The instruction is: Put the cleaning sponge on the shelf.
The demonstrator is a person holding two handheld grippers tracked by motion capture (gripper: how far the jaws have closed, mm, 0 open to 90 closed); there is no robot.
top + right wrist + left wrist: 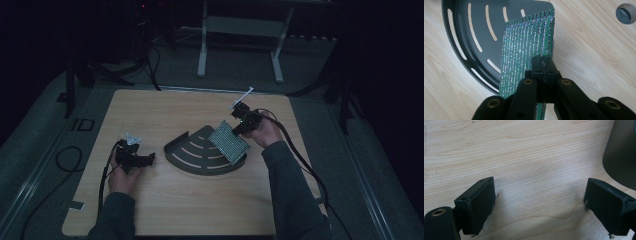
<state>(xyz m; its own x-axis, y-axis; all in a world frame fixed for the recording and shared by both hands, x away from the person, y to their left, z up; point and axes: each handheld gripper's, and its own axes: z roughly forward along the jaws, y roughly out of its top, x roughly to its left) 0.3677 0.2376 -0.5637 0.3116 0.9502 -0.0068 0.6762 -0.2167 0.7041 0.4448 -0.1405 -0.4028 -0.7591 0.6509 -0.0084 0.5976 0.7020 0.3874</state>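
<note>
Right tongs (543,65) clamped on a green mesh pad (525,47), pinching its near edge; jaws pressed together with the pad between them. Pad hangs over the right side of a dark fan-shaped tray (195,152) with curved slots, tilted on edge rather than flat. In the dim high view I can't tell if its lower corner touches the tray yet. Edge grip probably chosen so the pad can be laid down into the tray without the jaws getting in the way.

Left tongs (539,202) wide open, nothing between the jaws, just bare bench (524,157) below. They sit low by the bench left of the tray, pointing toward it, likely parked or ready to steady the tray.

Right hand (265,132) is behind the tray's right end, wrist angled so the tongs point down and toward the person's left. Left hand (122,172) rests near the bench's front left, forearm straight in from the bottom edge.
</note>
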